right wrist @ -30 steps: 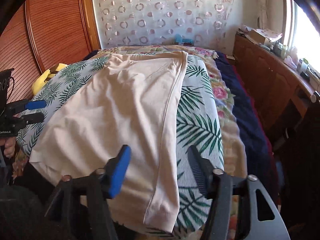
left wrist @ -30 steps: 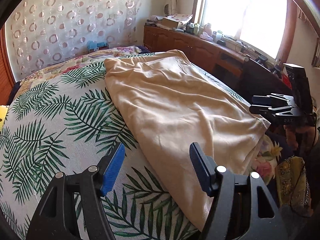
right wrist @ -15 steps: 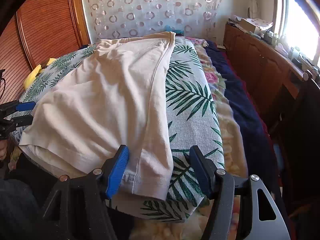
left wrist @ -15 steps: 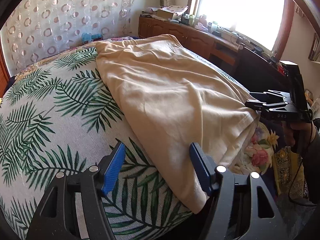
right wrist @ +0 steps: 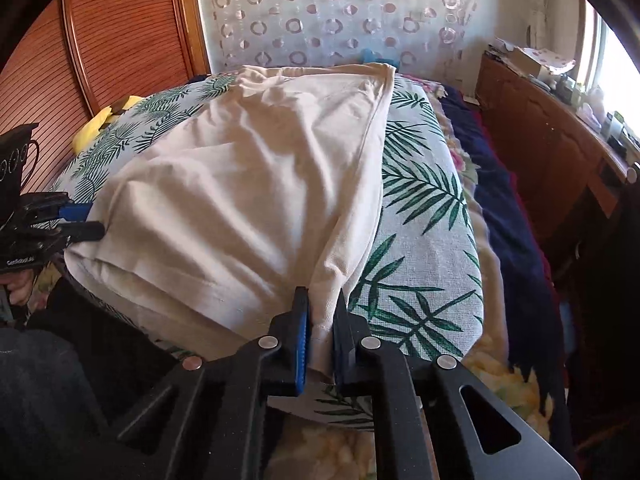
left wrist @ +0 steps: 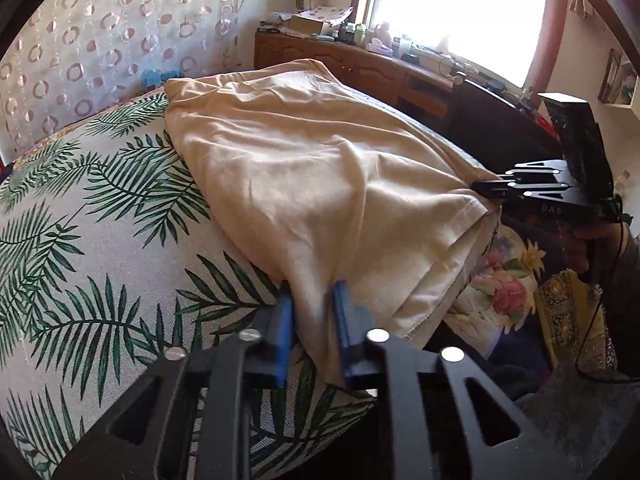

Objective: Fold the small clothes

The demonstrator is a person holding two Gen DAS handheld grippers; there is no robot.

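- Left wrist view: beige garment [left wrist: 304,184] lies flat on the palm-leaf bedspread [left wrist: 100,240], long axis running away from you toward the headboard end.
- Your left gripper [left wrist: 312,320] is clenched on the garment's near hem corner; cloth bunches between the blue pads [left wrist: 285,320].
- Your right gripper [right wrist: 320,320] is clamped on the other near hem corner, same edge.
- Both grippers sit at the bedspread's near edge, level, pointing along the garment; neither is nearer.
- Likely next: carry the hem away from you toward the far end. Watch for the cloth slipping unevenly.
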